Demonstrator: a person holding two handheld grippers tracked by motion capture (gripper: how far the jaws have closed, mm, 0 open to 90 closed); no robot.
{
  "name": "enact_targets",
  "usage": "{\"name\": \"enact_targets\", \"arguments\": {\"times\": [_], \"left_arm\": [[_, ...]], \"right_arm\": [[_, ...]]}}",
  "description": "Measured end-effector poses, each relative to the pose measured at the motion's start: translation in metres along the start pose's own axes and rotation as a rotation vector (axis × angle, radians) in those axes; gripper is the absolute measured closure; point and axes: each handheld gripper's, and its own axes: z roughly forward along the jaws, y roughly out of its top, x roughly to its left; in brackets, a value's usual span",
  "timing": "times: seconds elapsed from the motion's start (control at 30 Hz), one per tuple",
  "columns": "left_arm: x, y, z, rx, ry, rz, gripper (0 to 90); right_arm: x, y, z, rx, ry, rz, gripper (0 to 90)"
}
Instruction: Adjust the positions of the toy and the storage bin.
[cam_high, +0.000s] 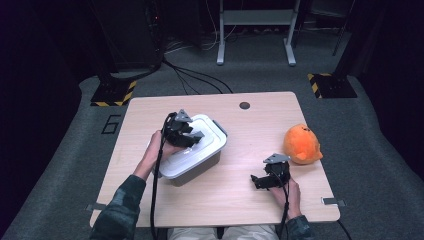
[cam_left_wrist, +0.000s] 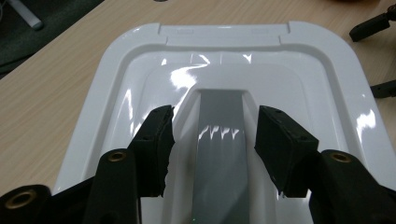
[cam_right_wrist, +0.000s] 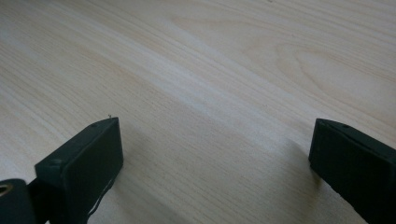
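the left gripper (cam_left_wrist: 212, 144) hangs over the white lidded box (cam_high: 192, 150) near the tabletop's left edge, jaws partly apart on either side of the grey handle strip (cam_left_wrist: 219, 154) in the lid's hollow without pressing it — the step looks like lining up on that handle, and next they'd need to close squarely on it. the lid is glossy moulded plastic with rounded corners; the right gripper (cam_right_wrist: 215, 163) rests wide and empty over bare pale wood (cam_right_wrist: 210, 70) near the front right corner — a plush orange toy (cam_high: 301, 144) sits by the right edge.

Both grippers (cam_high: 195, 138) (cam_high: 257, 181) open-jawed
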Motion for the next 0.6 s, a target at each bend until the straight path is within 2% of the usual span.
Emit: {"name": "enact_targets", "arguments": {"times": [0.13, 0.27, 0.47, 0.6], "left_arm": [[0.003, -0.012, -0.011, -0.007, -0.016, -0.003, 45.2], [0.006, -0.02, -0.016, -0.026, -0.048, -0.015, 50.2], [0.006, -0.023, -0.015, -0.054, -0.066, -0.02, 65.3], [0.006, -0.023, -0.015, -0.058, -0.07, -0.022, 65.7]], "right_arm": [[0.0, 0.0, 0.0, 0.001, 0.0, 0.003, 2.1], [0.0, 0.0, 0.0, -0.001, -0.001, -0.001, 2.2], [0.0, 0.0, 0.0, -0.003, -0.002, -0.004, 2.3], [0.0, 0.0, 0.0, -0.003, -0.003, -0.004, 2.3]]}}
